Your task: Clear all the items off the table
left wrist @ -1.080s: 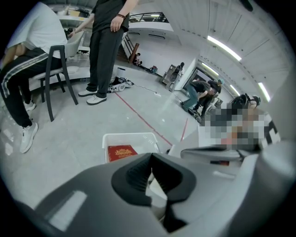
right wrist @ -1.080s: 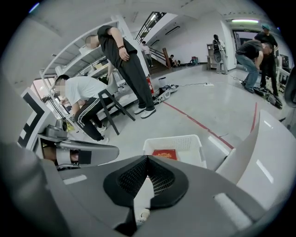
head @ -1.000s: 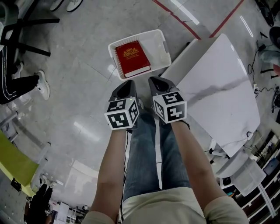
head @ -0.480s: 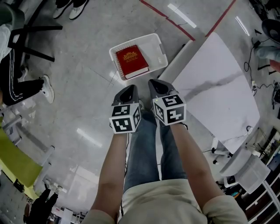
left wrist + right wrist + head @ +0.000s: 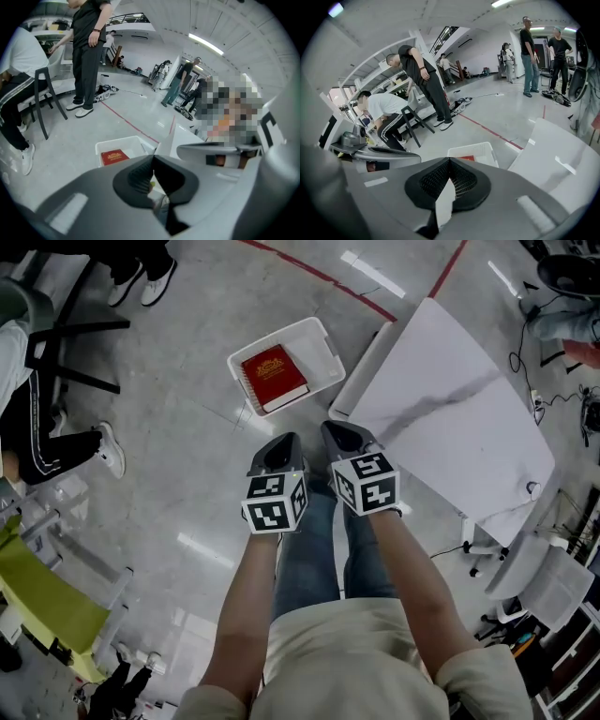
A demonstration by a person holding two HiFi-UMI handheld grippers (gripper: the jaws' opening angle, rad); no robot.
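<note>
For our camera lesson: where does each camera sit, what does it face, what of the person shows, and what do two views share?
Head view: on the head, facing steeply down at basket, book, table; forearms, legs, left gripper, right gripper show.
Left gripper view: on the left gripper, facing along its shut jaws toward the basket; right gripper at right.
Right gripper view: on the right gripper, facing along its shut jaws toward basket and table; left gripper at left.
Shared: all show the basket.
</note>
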